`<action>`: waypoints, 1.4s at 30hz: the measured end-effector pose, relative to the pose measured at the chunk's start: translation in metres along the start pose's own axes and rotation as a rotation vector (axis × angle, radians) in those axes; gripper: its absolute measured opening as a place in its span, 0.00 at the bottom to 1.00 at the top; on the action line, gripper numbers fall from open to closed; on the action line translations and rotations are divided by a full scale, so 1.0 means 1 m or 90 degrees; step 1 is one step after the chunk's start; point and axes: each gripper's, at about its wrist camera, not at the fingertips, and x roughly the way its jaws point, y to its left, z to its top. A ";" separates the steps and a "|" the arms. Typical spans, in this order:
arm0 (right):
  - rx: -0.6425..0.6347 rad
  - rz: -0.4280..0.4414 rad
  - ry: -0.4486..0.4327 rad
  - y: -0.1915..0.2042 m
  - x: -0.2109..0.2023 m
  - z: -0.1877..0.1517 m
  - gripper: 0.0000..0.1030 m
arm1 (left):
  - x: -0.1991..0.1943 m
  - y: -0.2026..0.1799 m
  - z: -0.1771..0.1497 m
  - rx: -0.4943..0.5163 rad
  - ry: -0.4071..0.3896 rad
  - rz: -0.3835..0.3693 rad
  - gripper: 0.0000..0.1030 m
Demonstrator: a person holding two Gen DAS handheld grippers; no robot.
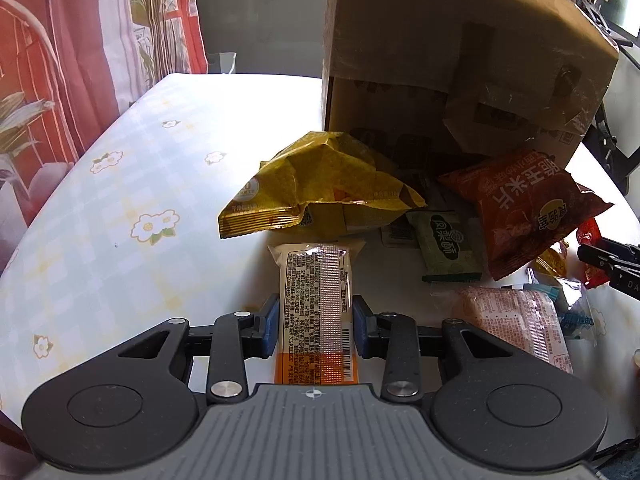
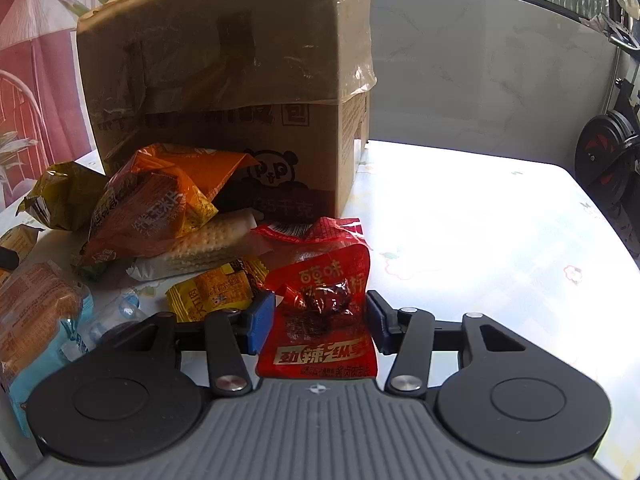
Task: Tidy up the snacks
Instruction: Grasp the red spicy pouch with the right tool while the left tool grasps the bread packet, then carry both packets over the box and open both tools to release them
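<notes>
My left gripper (image 1: pixel 316 322) has its blue pads against both long sides of a clear-and-orange biscuit pack (image 1: pixel 316 304) that lies lengthwise on the table. Beyond it lie a yellow snack bag (image 1: pixel 316 184), a green pastry packet (image 1: pixel 446 242) and a dark red chip bag (image 1: pixel 520 208). My right gripper (image 2: pixel 320 320) holds a red spicy-snack pouch (image 2: pixel 320 312) between its blue pads. To its left lie a yellow packet (image 2: pixel 216 294), a cracker pack (image 2: pixel 204 248) and orange chip bags (image 2: pixel 152 208).
A big cardboard box (image 1: pixel 440 40) stands behind the snack pile; it also shows in the right wrist view (image 2: pixel 224 60). The floral tablecloth (image 1: pixel 120 200) stretches left. A curtain (image 1: pixel 60 60) hangs beyond the table edge. An exercise bike (image 2: pixel 612 152) stands at the right.
</notes>
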 end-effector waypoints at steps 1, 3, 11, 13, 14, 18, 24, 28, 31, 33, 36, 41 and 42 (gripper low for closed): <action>0.007 -0.004 -0.005 -0.001 -0.002 0.000 0.49 | -0.003 0.001 0.001 -0.001 -0.005 -0.002 0.37; 0.017 -0.012 -0.014 -0.004 -0.007 0.001 0.49 | -0.011 0.004 0.004 -0.003 -0.016 -0.006 0.37; 0.080 -0.022 -0.061 -0.017 -0.037 0.015 0.49 | -0.053 0.020 0.026 -0.034 -0.085 -0.047 0.37; 0.079 -0.023 -0.079 -0.017 -0.044 0.024 0.49 | -0.063 0.021 0.032 -0.033 -0.101 -0.054 0.37; 0.077 -0.022 -0.093 -0.016 -0.049 0.032 0.49 | -0.067 0.021 0.036 -0.033 -0.109 -0.055 0.37; 0.070 -0.006 -0.146 -0.013 -0.064 0.061 0.49 | -0.079 0.018 0.061 -0.027 -0.144 -0.064 0.37; 0.020 0.033 -0.210 0.000 -0.080 0.125 0.49 | -0.095 -0.004 0.124 0.026 -0.221 -0.083 0.37; 0.016 0.067 -0.245 0.009 -0.081 0.176 0.49 | -0.100 -0.032 0.169 0.068 -0.272 -0.103 0.37; 0.011 0.078 -0.244 0.017 -0.067 0.209 0.49 | -0.092 -0.058 0.205 0.090 -0.296 -0.118 0.37; -0.002 0.068 -0.231 0.024 -0.048 0.227 0.49 | -0.081 -0.073 0.223 0.096 -0.299 -0.119 0.37; -0.006 0.048 -0.193 0.031 -0.016 0.245 0.49 | -0.053 -0.101 0.244 0.116 -0.290 -0.105 0.37; 0.025 0.016 -0.116 0.034 0.027 0.252 0.49 | -0.007 -0.123 0.262 0.093 -0.232 -0.113 0.37; 0.028 0.015 -0.106 0.035 0.032 0.251 0.49 | 0.000 -0.124 0.264 0.090 -0.228 -0.116 0.38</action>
